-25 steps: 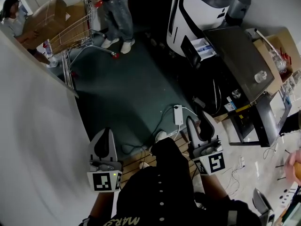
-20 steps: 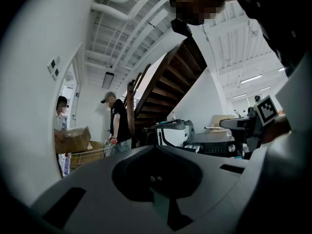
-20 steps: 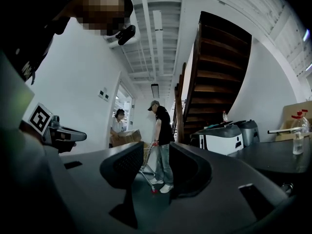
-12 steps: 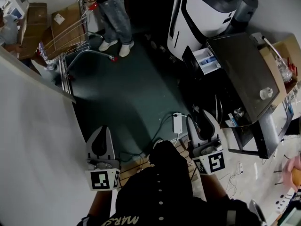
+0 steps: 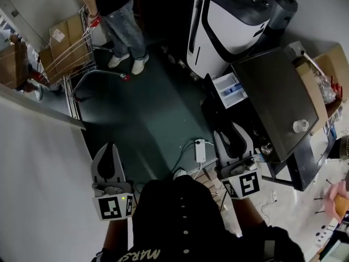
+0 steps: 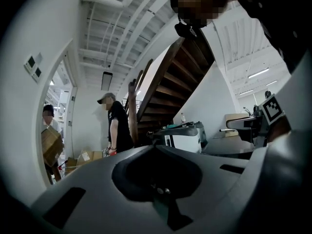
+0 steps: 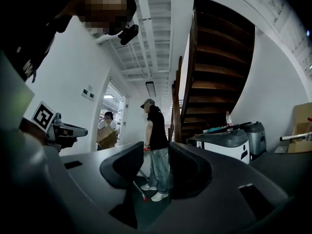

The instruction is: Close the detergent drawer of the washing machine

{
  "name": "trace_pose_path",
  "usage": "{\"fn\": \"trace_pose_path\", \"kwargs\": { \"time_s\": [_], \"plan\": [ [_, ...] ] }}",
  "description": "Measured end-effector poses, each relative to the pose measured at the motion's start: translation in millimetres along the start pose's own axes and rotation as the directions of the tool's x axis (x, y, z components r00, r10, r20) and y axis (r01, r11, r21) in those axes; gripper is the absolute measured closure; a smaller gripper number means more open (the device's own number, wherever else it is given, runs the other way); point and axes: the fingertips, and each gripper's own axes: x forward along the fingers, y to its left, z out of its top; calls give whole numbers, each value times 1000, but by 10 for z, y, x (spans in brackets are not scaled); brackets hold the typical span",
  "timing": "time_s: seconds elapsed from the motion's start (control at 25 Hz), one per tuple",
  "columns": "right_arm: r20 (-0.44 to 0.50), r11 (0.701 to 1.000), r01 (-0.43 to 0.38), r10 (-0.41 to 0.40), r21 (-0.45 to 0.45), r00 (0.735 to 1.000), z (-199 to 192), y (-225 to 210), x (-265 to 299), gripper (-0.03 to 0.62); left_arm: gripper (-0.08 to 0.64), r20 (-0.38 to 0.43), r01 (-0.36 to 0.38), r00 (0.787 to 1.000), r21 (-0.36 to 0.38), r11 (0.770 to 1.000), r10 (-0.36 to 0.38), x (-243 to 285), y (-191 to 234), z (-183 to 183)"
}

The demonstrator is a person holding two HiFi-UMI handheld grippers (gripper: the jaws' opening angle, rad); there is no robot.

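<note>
At the lower left of the head view you held the left tool (image 5: 108,148) with its jaws brought together on nothing; its own view showed them meeting at a point. Low and right of centre, the right tool (image 5: 231,132) had its jaws apart and empty. A bystander (image 7: 155,130) and the green floor (image 7: 152,208) showed through the gap in its own view.

Just above that tool in the head view, the detergent drawer (image 5: 229,87) stood pulled out from the dark front of the washing machine (image 5: 272,91), its white and blue compartments open to view. Neither tool touched the drawer; the right one was the nearer, though well apart from it.

By my reading nothing of the task was done yet. You had the reach to the drawer front ahead of you, then the push to seat it flush.
</note>
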Motion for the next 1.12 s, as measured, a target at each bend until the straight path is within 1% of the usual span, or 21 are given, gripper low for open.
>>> {"fn": "trace_pose_path", "kwargs": {
  "time_s": [0.16,0.36,0.56,0.68,0.8,1.04,1.12],
  "plan": [
    [-9,1000,-11,11,-5,1000,94,-12,250,422,545,-17,-8,1000,-1,1000,8,82,112,56],
    [-14,1000,-17,17,-2,1000,136,86,543,422,545,-28,-20,999,-18,1000,20,245,386,42],
    [-12,1000,11,-11,-7,1000,236,155,862,422,545,1,-3,1000,-11,1000,3,513,688,155],
    [-6,1000,23,-23,-7,1000,321,216,993,422,545,-6,3,1000,-18,1000,-4,605,865,183],
    [4,1000,31,-31,-5,1000,372,243,1200,422,545,5,4,1000,-23,1000,-4,728,1037,203],
    [12,999,34,-34,-23,999,449,453,1557,422,545,10,15,1000,-46,999,-14,863,1418,208],
    [18,999,43,-42,-28,999,498,524,1671,422,545,19,27,999,-44,999,-26,909,1541,247]
  ]
}}
